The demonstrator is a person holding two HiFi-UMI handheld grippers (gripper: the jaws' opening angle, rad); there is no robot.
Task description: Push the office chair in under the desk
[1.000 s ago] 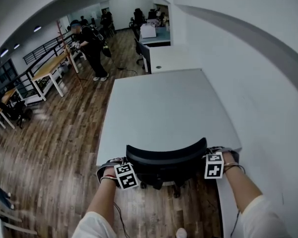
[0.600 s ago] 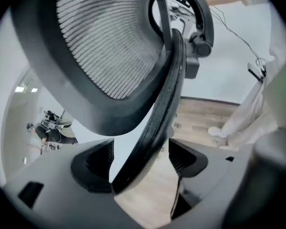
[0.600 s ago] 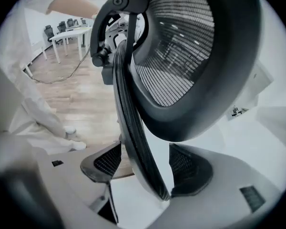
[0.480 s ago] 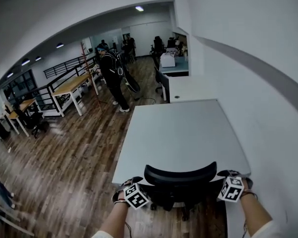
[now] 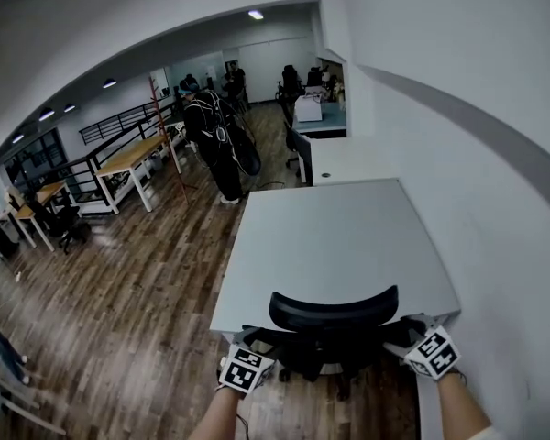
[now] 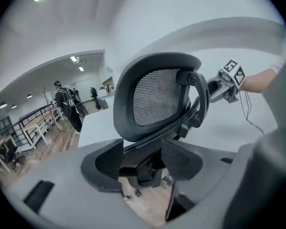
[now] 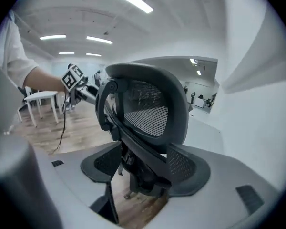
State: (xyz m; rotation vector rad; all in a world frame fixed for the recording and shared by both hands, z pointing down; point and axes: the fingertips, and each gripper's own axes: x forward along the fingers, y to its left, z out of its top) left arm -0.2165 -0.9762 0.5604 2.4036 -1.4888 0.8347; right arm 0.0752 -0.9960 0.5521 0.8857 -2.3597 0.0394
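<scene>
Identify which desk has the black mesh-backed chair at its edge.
The large grey desk nearest the camera; the office chair stands at its near edge. The white desk lies beyond it.

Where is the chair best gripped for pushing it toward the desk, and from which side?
Grip the backrest at its two side edges, coming from behind, opposite the desk. It stands upright, its back toward you, and its edges look thin enough for jaws.

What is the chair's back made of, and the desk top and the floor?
The chair back looks like see-through dark mesh in a smooth black frame, probably plastic. The desk top looks smooth, pale and matte, perhaps laminate. The floor shows brown plank lines, so wood or wood-look.
</scene>
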